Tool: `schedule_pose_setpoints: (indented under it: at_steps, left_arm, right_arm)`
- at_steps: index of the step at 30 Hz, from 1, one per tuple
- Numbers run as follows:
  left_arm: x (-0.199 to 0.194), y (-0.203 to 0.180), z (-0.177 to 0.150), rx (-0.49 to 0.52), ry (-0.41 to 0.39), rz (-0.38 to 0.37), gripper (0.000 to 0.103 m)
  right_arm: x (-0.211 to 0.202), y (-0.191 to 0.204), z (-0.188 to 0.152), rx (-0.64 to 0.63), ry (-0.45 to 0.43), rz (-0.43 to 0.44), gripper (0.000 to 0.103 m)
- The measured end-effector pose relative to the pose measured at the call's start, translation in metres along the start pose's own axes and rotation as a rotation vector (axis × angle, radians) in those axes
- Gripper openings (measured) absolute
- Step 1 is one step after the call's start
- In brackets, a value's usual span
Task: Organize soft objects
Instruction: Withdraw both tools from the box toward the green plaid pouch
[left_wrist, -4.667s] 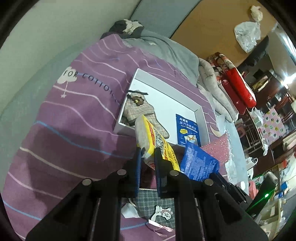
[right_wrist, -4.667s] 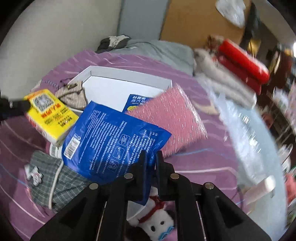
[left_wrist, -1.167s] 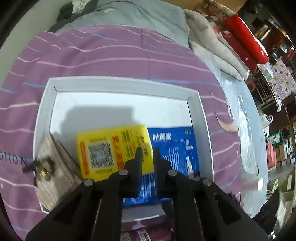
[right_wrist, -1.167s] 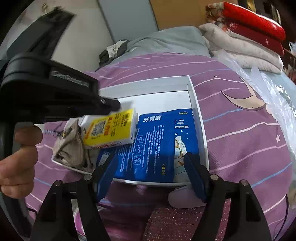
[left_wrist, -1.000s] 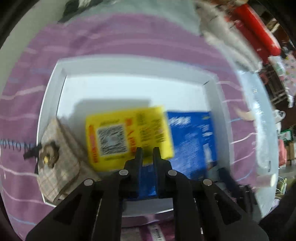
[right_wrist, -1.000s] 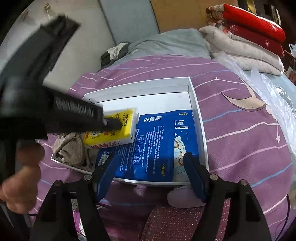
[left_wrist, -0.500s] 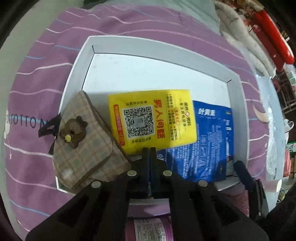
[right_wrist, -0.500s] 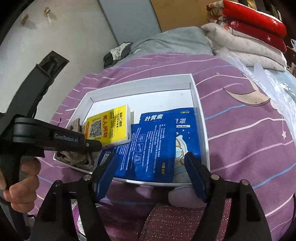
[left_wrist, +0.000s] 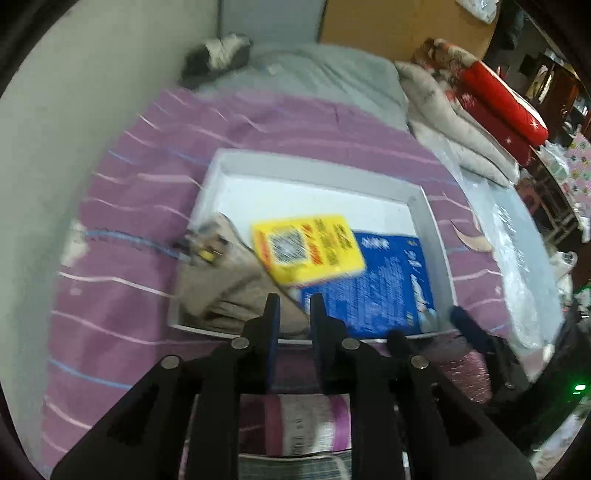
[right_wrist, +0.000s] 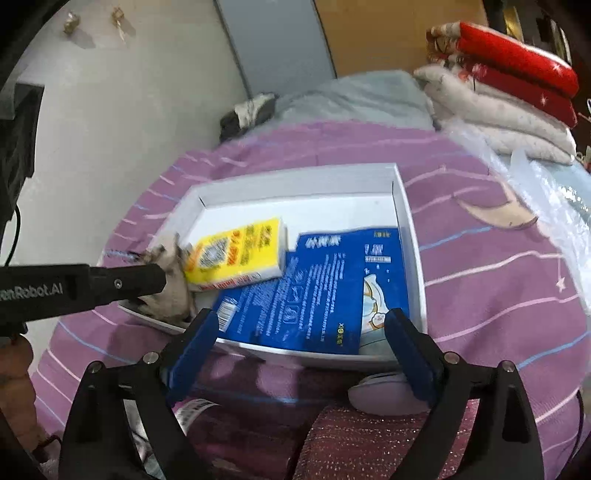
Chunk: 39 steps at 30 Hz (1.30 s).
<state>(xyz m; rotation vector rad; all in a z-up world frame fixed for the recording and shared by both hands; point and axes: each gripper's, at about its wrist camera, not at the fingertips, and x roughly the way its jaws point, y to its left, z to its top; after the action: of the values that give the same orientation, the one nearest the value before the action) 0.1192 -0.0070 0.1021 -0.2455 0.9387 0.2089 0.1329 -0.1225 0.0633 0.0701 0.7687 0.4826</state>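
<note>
The left gripper (left_wrist: 291, 306), black-framed with blue pads, points steeply down toward the near edge of a shallow white cardboard tray (left_wrist: 314, 166) that lies on a purple striped bedspread (left_wrist: 140, 206). Its jaws stand only slightly apart and are opening, with nothing between them; the pads hang above the tray's near wall, clear of the contents. In the right wrist view this same gripper reaches in level from the left edge as a long black bar, its tip (right_wrist: 159, 277) over the tray's left end, and part of the person's hand (right_wrist: 14, 373) that carries it shows blurred at the lower left. The right gripper (right_wrist: 299, 339) also tilts downward, hovering just in front of the tray's near wall; its jaws are spread wide and opening, gripping nothing, and they frame the near end of the tray. Inside the tray, a flat yellow packet printed with a QR code (left_wrist: 306, 251) lies tilted, overlapping a large blue plastic pouch with white print (left_wrist: 373, 288) on its right and a beige checked fabric pouch (left_wrist: 225, 291) that slumps over the tray's left end. In front of the tray, beneath the right gripper, a sparkly pink fabric piece (right_wrist: 369, 443) rests on the bedspread, beside a small pale lilac soft item (right_wrist: 384, 395).
</note>
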Motion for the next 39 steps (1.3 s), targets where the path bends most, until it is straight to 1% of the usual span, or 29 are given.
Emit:
schedule_pose_setpoints:
  at_steps: [2,4,8,12,16,18,19,20,21,22,23,24,28,32,33,35,36,37,39]
  left_arm:
    - [-0.009,0.004,-0.002,0.028,-0.056,0.046,0.018]
    - [-0.019,0.005,-0.007,0.062,-0.087,0.05,0.018]
    - [-0.026,0.015,-0.021,0.065,-0.089,-0.005,0.018]
    - [-0.028,0.021,-0.041,0.069,-0.093,-0.034,0.018]
    - [-0.027,0.028,-0.058,0.069,-0.042,-0.103,0.018]
    - [-0.029,0.029,-0.065,0.08,-0.028,-0.109,0.022]
    - [-0.031,0.03,-0.068,0.084,-0.028,-0.109,0.03]
    - [-0.032,0.031,-0.071,0.085,-0.029,-0.11,0.041]
    - [-0.034,0.033,-0.074,0.084,-0.031,-0.119,0.047]
    - [-0.035,0.034,-0.077,0.083,-0.03,-0.132,0.058]
    - [-0.036,0.036,-0.079,0.085,-0.028,-0.145,0.063]
    - [-0.038,0.037,-0.083,0.088,-0.025,-0.156,0.063]
    - [-0.035,0.04,-0.096,0.092,0.011,-0.156,0.064]
    - [-0.025,0.045,-0.112,0.074,0.057,-0.182,0.064]
    - [-0.022,0.047,-0.116,0.057,0.056,-0.195,0.064]
    - [-0.02,0.05,-0.121,0.035,0.036,-0.209,0.069]
    - [-0.018,0.051,-0.124,0.034,0.028,-0.206,0.071]
    - [-0.015,0.052,-0.125,0.033,0.028,-0.203,0.075]
    - [-0.009,0.056,-0.127,0.014,0.035,-0.212,0.078]
  right_arm:
    - [-0.012,0.004,0.0,-0.009,-0.017,0.002,0.092]
    - [-0.019,0.008,0.0,-0.011,-0.002,0.001,0.092]
    - [-0.039,0.015,-0.011,-0.005,0.019,0.002,0.092]
    - [-0.06,0.022,-0.026,-0.02,0.027,-0.017,0.092]
    - [-0.074,0.031,-0.032,-0.048,0.041,-0.036,0.092]
    - [-0.081,0.034,-0.034,-0.057,0.043,-0.038,0.092]
    - [-0.084,0.035,-0.036,-0.052,0.041,-0.039,0.092]
    - [-0.088,0.036,-0.037,-0.045,0.042,-0.035,0.092]
    - [-0.09,0.036,-0.039,-0.038,0.047,-0.03,0.092]
    - [-0.092,0.036,-0.041,-0.03,0.053,-0.026,0.092]
    - [-0.093,0.037,-0.042,-0.028,0.055,-0.027,0.092]
    - [-0.094,0.038,-0.043,-0.03,0.057,-0.032,0.092]
    - [-0.094,0.042,-0.061,-0.067,0.094,-0.034,0.092]
    - [-0.08,0.045,-0.088,-0.09,0.177,-0.029,0.092]
    - [-0.076,0.045,-0.094,-0.095,0.193,-0.029,0.092]
    - [-0.074,0.051,-0.104,-0.137,0.183,-0.05,0.094]
    - [-0.072,0.056,-0.106,-0.164,0.189,-0.062,0.098]
    - [-0.07,0.058,-0.107,-0.18,0.2,-0.077,0.103]
    - [-0.062,0.063,-0.11,-0.216,0.24,-0.128,0.103]
